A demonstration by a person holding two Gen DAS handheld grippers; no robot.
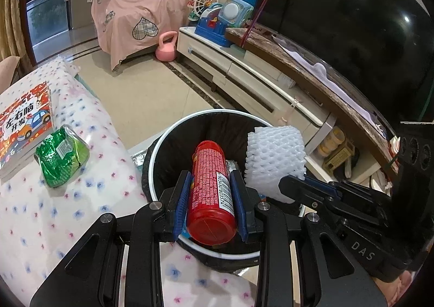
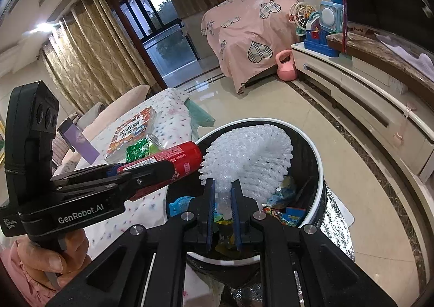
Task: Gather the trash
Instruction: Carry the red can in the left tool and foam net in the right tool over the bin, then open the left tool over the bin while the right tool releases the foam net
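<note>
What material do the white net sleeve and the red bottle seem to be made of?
White net sleeve: soft foam mesh, matte, open diamond cells. Red bottle: probably plastic, under a glossy printed label with a barcode.

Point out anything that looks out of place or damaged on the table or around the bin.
A crumpled green foil wrapper lies on the flowered tablecloth beside the children's book, loose litter outside the bin. Nothing looks spilled or broken.

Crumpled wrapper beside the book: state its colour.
Shiny green wrapper; clearest in the left wrist view.
</note>
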